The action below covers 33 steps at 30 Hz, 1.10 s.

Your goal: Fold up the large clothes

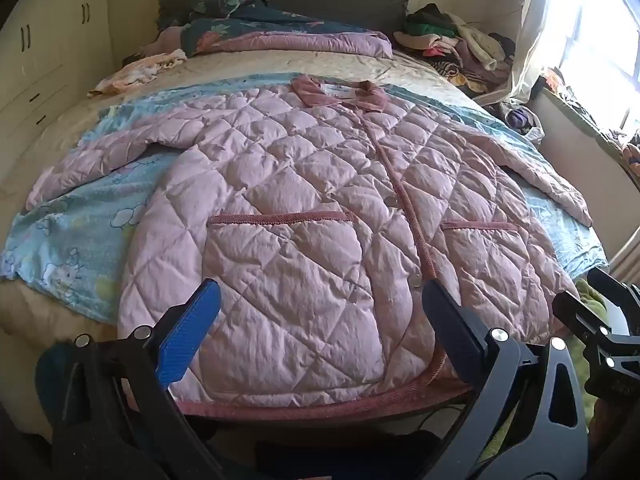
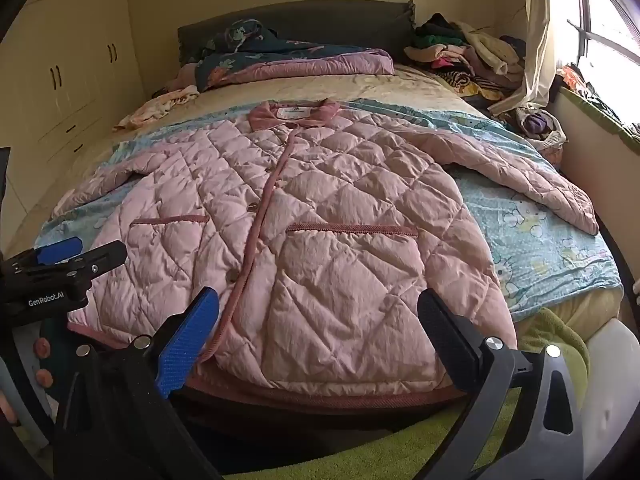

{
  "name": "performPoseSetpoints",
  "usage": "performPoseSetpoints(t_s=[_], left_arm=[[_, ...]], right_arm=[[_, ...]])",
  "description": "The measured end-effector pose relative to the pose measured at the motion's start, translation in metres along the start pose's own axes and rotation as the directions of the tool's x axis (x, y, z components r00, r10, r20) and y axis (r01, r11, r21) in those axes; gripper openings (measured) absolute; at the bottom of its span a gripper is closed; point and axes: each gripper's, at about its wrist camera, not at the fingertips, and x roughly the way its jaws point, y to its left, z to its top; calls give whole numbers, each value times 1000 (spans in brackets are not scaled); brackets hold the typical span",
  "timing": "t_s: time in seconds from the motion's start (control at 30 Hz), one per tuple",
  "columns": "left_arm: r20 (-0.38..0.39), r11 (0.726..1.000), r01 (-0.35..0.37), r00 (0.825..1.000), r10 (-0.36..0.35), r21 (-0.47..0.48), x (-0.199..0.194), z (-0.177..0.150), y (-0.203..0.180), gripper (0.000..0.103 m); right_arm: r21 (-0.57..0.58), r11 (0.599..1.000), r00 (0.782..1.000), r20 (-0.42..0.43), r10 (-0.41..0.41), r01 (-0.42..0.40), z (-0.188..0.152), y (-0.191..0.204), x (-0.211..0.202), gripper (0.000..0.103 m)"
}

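Both sets of tongs hang spread wide and empty over the foot of the bed, the left tongs [image 1: 320,320] above the hem's left half and the right tongs [image 2: 320,320] above its right half. Below them a pink quilted jacket [image 1: 320,208] lies face up and buttoned, its dark-pink hem [image 1: 320,410] draped over the near edge of the bed [image 2: 360,84]. Its long axis runs straight away from the cameras, with the collar [image 2: 294,114] pointing toward the headboard [image 2: 320,20]. Both sleeves spread outward and down across a pale blue cartoon-print sheet [image 2: 540,232]. Beyond the collar sit a folded quilt [image 1: 288,36] and loose garments. A heap of clothes [image 1: 456,44] crowds the far right corner by a curtained window [image 1: 592,40]; cream wardrobes [image 2: 76,68] line the left wall.
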Motion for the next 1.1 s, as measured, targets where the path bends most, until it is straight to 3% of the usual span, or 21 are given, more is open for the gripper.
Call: performPoseSetpoints(t_s=[1.1], left_arm=[[-16, 1000, 4, 1000, -4, -1, 1, 0, 0, 94]], right_arm=[[-12, 999, 999, 27, -33, 33, 2, 0, -8, 99]])
